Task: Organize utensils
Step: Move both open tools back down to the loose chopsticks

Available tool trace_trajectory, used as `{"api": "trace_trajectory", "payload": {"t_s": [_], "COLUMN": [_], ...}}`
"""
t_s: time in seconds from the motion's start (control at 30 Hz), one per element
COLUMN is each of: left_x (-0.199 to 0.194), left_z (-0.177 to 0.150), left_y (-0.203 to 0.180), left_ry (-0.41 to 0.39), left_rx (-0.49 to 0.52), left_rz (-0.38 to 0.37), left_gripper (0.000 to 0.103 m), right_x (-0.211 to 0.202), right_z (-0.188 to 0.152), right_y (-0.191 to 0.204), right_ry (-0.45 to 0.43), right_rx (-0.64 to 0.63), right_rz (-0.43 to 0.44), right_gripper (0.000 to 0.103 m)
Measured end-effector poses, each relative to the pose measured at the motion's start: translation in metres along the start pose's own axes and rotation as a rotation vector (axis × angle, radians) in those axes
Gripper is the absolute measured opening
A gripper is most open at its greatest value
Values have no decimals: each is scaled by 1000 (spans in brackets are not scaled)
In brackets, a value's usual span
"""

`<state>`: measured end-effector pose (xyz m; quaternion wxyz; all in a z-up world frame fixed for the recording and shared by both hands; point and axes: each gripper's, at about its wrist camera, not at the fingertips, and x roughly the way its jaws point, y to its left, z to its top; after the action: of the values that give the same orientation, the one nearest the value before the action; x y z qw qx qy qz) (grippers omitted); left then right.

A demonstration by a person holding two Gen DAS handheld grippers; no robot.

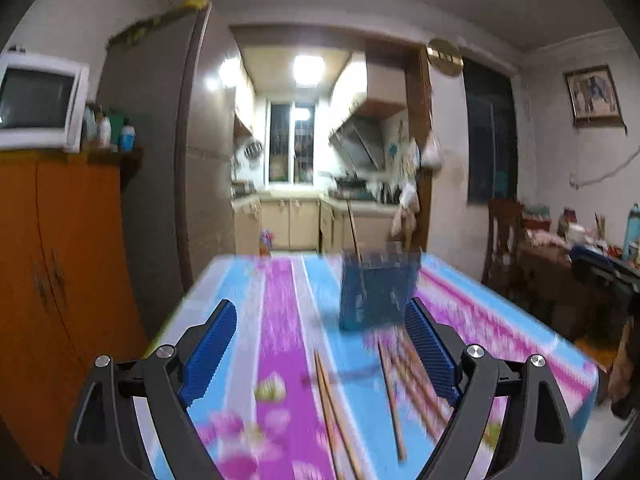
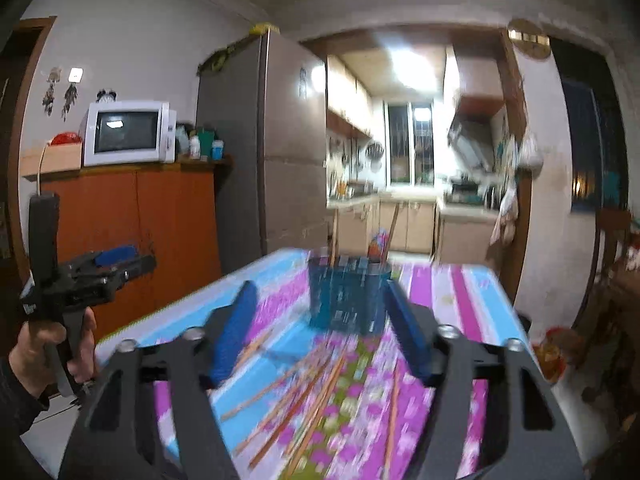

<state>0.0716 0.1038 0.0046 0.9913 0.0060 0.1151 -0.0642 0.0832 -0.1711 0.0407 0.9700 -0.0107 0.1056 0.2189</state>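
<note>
On the counter (image 1: 280, 300), in the left wrist view, loose chopsticks (image 1: 390, 392) lie toward the near edge, just in front of the blue utensil holder (image 1: 376, 292), which already keeps 1 stick upright. The left gripper (image 1: 320, 344) is spread wide and empty, probably ready to pick one. In the right wrist view, the right gripper (image 2: 316, 328) stands partly spread above the scattered chopsticks (image 2: 304, 392), pinching nothing; the holder (image 2: 346, 296) waits behind them.
</note>
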Motion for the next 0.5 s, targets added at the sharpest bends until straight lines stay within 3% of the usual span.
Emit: {"api": "trace_trajectory", "payload": {"t_s": [0.03, 0.1, 0.17, 0.37, 0.5], "left_x": [-1, 1, 2, 9, 14], "left_z": [-16, -43, -71, -124, -134], "left_y": [-4, -9, -13, -36, -39], "left_ry": [16, 56, 109, 223, 239], "left_rx": [15, 41, 29, 70, 70], "left_rz": [14, 12, -7, -35, -29], "left_gripper": [83, 62, 50, 29, 16], "right_x": [1, 4, 7, 14, 14], "right_z": [-14, -37, -56, -109, -127], "right_y": [3, 8, 13, 29, 31], "right_ry": [26, 69, 109, 230, 266], "right_rx": [1, 10, 31, 53, 60], "right_rz": [-3, -4, 4, 9, 3], "right_gripper": [46, 42, 40, 40, 40]}}
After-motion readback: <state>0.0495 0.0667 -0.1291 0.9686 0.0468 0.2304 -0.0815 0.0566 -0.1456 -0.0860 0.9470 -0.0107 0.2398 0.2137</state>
